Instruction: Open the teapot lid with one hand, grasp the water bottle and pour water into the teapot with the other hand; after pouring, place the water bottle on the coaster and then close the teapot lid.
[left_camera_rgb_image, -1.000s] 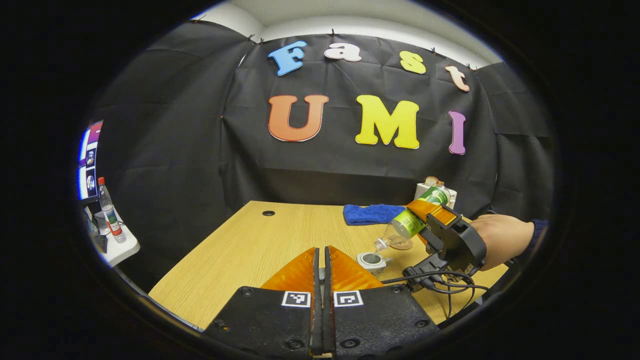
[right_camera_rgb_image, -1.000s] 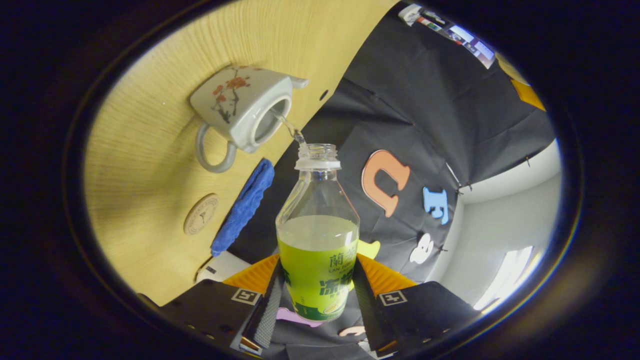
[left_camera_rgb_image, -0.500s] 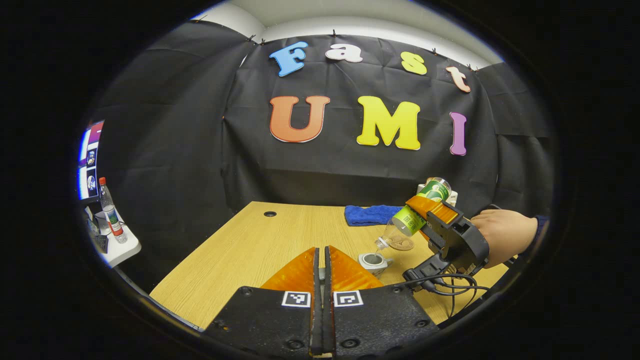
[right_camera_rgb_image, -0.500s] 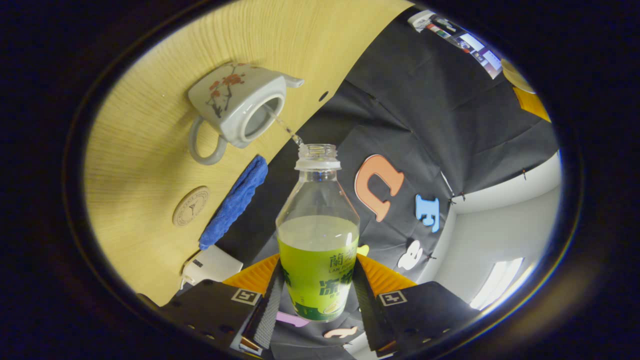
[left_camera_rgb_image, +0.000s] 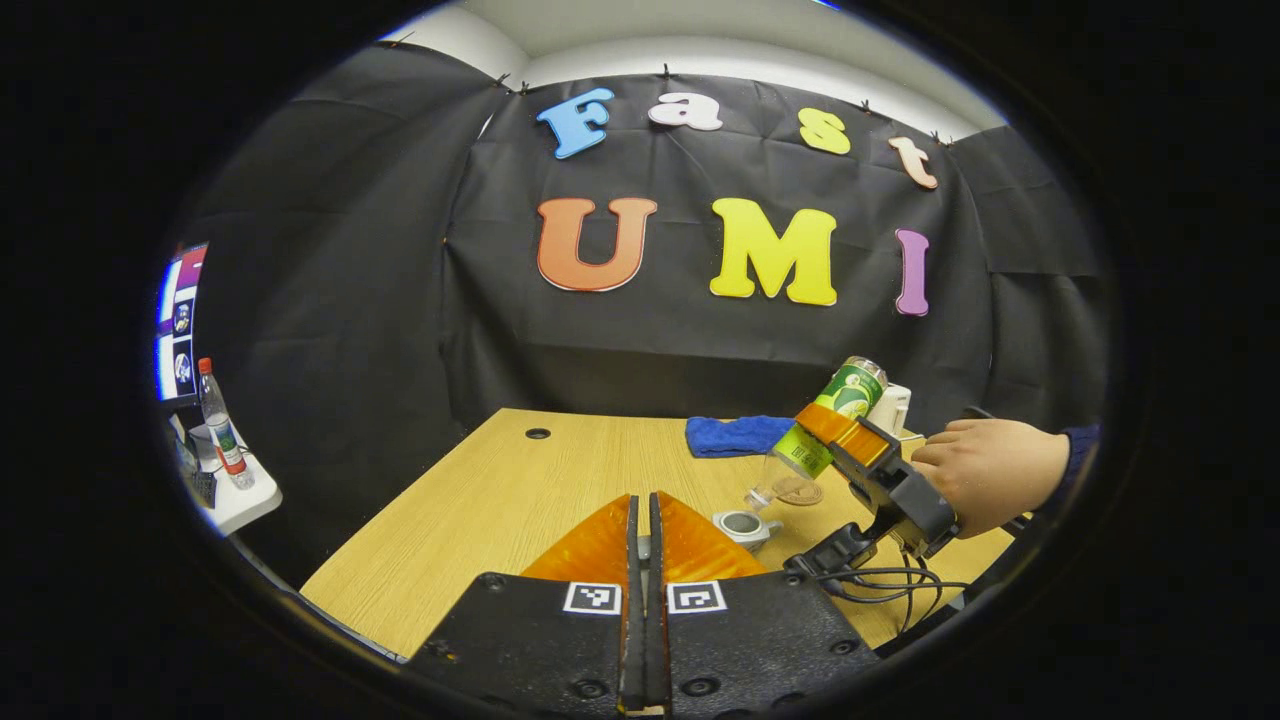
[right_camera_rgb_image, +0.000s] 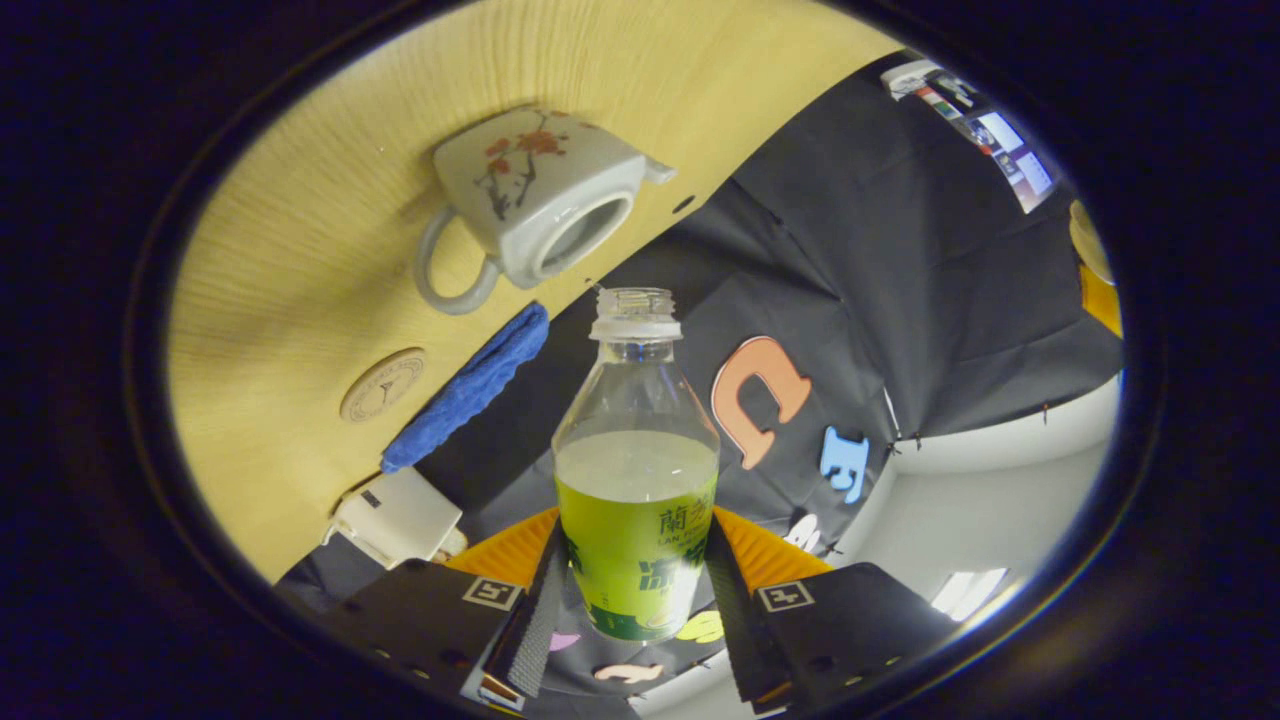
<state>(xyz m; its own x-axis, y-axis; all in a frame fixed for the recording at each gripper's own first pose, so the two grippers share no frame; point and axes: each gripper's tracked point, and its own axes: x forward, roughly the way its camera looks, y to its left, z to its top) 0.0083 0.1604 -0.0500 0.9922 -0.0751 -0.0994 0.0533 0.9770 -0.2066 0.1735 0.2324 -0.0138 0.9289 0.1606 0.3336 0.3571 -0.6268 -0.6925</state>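
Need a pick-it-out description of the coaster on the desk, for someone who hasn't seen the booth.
Start at the wooden table and find the white teapot with red blossoms. Beside its handle lies a rolled blue cloth; the coaster sits next to that cloth, apart from it. It is the only flat, round, tan disc, with a faint emblem stamped on it.

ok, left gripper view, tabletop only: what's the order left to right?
Table hole → blue cloth → teapot → coaster → right claw, shut on the tilted water bottle.
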